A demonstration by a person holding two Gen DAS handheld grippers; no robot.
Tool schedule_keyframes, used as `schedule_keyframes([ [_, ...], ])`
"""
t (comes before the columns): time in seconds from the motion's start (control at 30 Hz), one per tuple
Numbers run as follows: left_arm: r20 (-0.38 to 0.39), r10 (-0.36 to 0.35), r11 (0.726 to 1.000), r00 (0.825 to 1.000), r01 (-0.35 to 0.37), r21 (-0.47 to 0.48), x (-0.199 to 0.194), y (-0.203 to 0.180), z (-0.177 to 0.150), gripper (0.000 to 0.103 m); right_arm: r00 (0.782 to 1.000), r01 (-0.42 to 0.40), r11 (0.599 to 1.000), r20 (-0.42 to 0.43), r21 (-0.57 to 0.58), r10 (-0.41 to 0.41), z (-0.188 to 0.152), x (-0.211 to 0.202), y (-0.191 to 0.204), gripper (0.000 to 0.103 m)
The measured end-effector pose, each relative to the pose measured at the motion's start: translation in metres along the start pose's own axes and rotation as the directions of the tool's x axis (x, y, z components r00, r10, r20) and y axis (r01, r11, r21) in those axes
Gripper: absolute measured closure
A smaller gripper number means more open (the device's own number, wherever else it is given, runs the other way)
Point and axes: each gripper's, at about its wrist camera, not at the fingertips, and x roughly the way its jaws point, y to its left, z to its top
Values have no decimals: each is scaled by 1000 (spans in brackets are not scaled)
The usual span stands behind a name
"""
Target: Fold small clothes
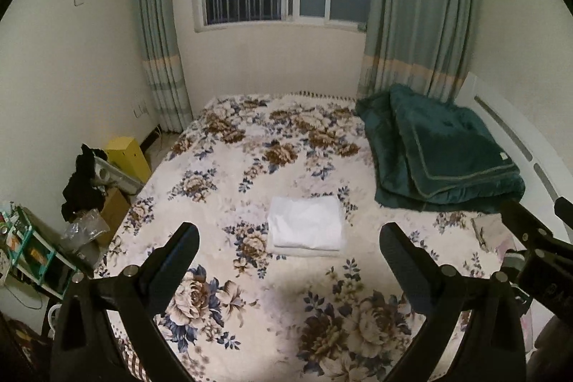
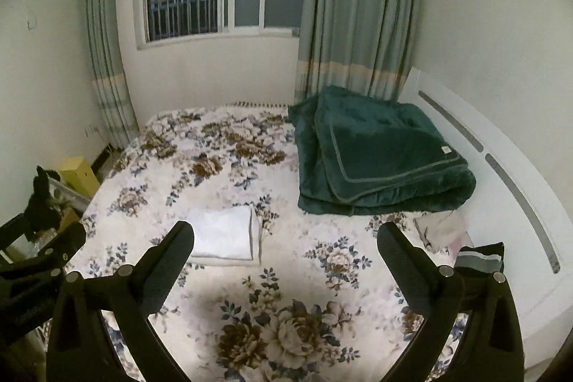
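A white garment (image 1: 304,227) lies folded in a neat rectangle on the floral bedspread (image 1: 258,167); it also shows in the right wrist view (image 2: 224,236). My left gripper (image 1: 289,231) is open and empty, held above the bed on the near side of the garment. My right gripper (image 2: 285,231) is open and empty, above the bed to the right of the garment. A small pale crumpled cloth (image 2: 442,230) lies near the bed's right edge; it also shows in the left wrist view (image 1: 489,230).
A folded dark green quilt (image 2: 379,153) lies at the bed's far right by the white headboard (image 2: 519,188). A striped dark item (image 2: 481,256) sits at the right edge. Boxes, a yellow stand (image 1: 130,156) and clutter stand left of the bed. Window and curtains are behind.
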Motion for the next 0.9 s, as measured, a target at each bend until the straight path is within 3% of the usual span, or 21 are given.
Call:
schedule_keyframes([
  [0.37,66,11,1000,998,-10,-11,-44,0,1,0,999,-27,1000,36,1,27,4,-61,-17,0],
  [0.9,93,25,1000,995,-24,-19,-60,1,3,0,998,-65,997,23,-30,66,14,-46,-20,0],
])
